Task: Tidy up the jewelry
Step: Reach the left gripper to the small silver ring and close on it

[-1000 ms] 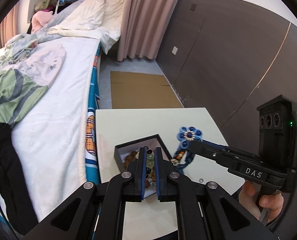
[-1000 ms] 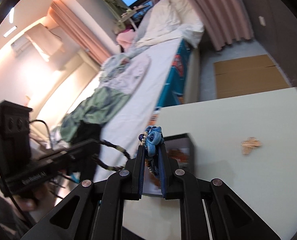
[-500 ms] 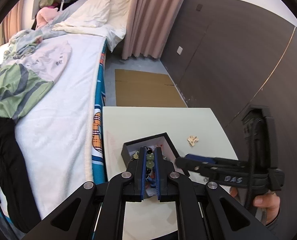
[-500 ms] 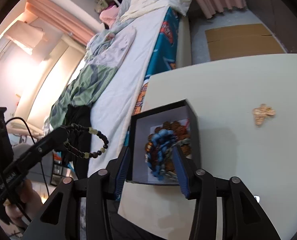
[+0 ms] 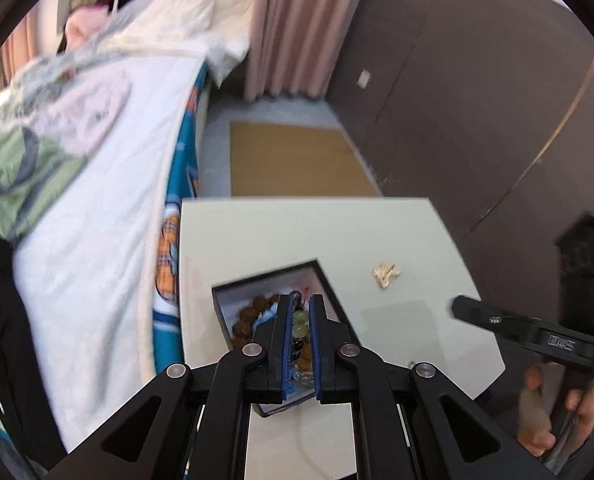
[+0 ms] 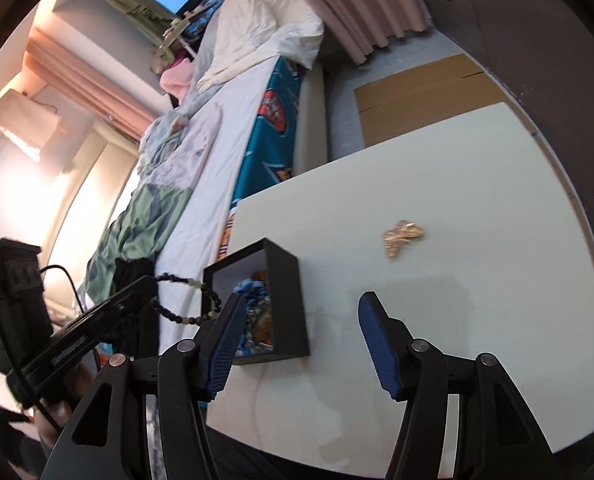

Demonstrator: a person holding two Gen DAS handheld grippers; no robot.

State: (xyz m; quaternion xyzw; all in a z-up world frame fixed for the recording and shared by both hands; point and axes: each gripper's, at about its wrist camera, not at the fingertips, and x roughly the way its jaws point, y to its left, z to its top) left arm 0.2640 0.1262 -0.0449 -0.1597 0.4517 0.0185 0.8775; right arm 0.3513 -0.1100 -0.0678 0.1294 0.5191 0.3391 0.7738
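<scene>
Between the left gripper's [image 5: 299, 312] nearly closed fingers we could make out only a few beads of the dark bracelet [image 6: 193, 300], the rest hidden behind the pads, and those fingers also covered much of the black box [image 5: 321, 270] beneath them. In the right wrist view the right gripper's [image 6: 301, 312] left finger [image 6: 227, 334] blocked the box's near corner, so the blue and brown pieces inside were too jumbled to separate. The bed [image 5: 97, 208] left of the left gripper was motion-blurred.
</scene>
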